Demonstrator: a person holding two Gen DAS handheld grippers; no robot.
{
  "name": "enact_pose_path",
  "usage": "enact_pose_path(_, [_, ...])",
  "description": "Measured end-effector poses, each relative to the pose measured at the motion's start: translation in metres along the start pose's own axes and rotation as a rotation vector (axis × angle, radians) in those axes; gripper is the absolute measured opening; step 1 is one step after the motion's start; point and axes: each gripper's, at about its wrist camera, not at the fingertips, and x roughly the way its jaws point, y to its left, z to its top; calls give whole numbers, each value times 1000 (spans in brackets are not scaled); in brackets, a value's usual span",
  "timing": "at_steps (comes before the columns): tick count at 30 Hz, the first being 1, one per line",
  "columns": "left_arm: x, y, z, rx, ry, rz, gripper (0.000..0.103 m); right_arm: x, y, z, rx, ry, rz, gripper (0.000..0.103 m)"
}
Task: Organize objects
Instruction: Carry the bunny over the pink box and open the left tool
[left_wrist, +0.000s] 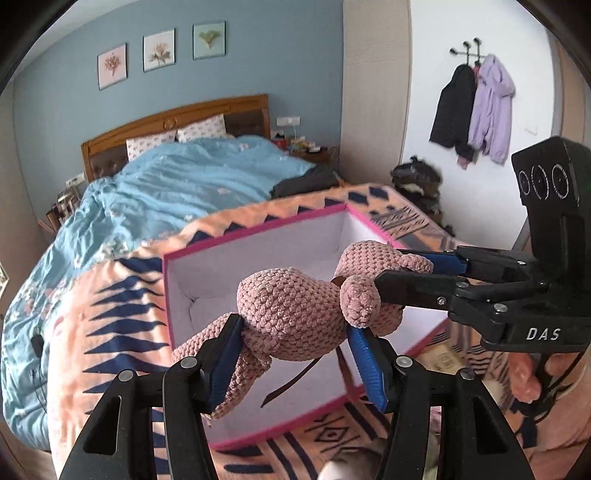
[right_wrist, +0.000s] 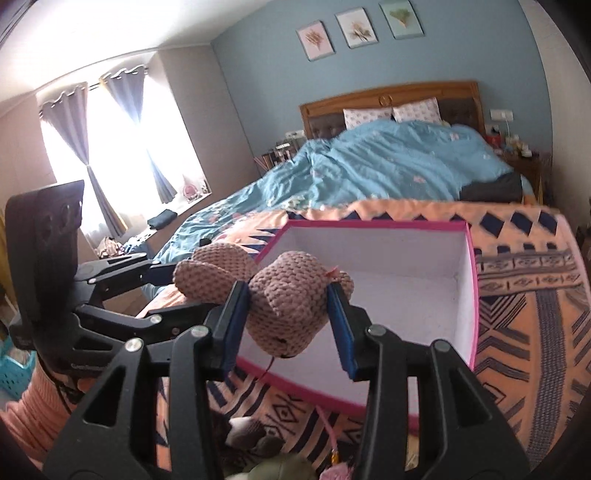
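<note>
Both tools on the same pink crocheted plush toy (left_wrist: 295, 314), held in the air over the near edge of the open pink-rimmed box (left_wrist: 258, 236); left tool (left_wrist: 295, 363) has its blue pads (left_wrist: 225, 365) pressed on the toy's lower body, one each side, jaws partly apart with the toy filling the gap; a limb hangs down past the left pad; a dark ribbon dangles from the toy toward the box floor

Right tool (right_wrist: 288, 325) grips the other end of the toy (right_wrist: 288, 306), pads (right_wrist: 341, 332) squeezing the rounded part from both sides; jaws about mid-width, nothing else between them; in the left wrist view the right tool comes in from the right edge, a hand (left_wrist: 528, 373) wrapped on its handle below the DAS marking; in the right wrist view the left tool (right_wrist: 162, 280) reaches in from the left, a peach sleeve (right_wrist: 33, 410) under it

Box sits on the orange-and-navy patterned blanket (left_wrist: 122, 325) at the foot of the bed (right_wrist: 399, 162); white inside, looks empty where visible, toy hides part of the floor; blue duvet (left_wrist: 177, 188) further up, two pillows against the wooden headboard

More soft items on the blanket just below the tools in the right wrist view, a grey-white one (right_wrist: 247, 432) and a green one (right_wrist: 280, 469); partly hidden, cannot tell what they are
</note>
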Motion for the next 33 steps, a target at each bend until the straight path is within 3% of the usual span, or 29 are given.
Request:
enact_pose_path(9, [66, 17, -36, -67, 193, -18, 59, 64, -34, -29, 69, 194, -20, 47])
enact_pose_path(14, [60, 22, -47, -103, 181, -16, 58, 81, -40, -39, 59, 258, -30, 49])
enact_pose_path(19, [38, 21, -56, -105, 108, 44, 61, 71, -42, -39, 34, 235, -77, 50])
enact_pose_path(24, [-8, 18, -65, -103, -44, 25, 85, 36, -36, -41, 1, 168, -66, 52])
enact_pose_path(29, [-56, 10, -79, -92, -176, -23, 103, -7, -7, -57, -108, 101, -32, 70])
enact_pose_path(33, [-69, 3, -96, -95, -187, -25, 103, -15, 16, -79, -190, 138, 27, 75])
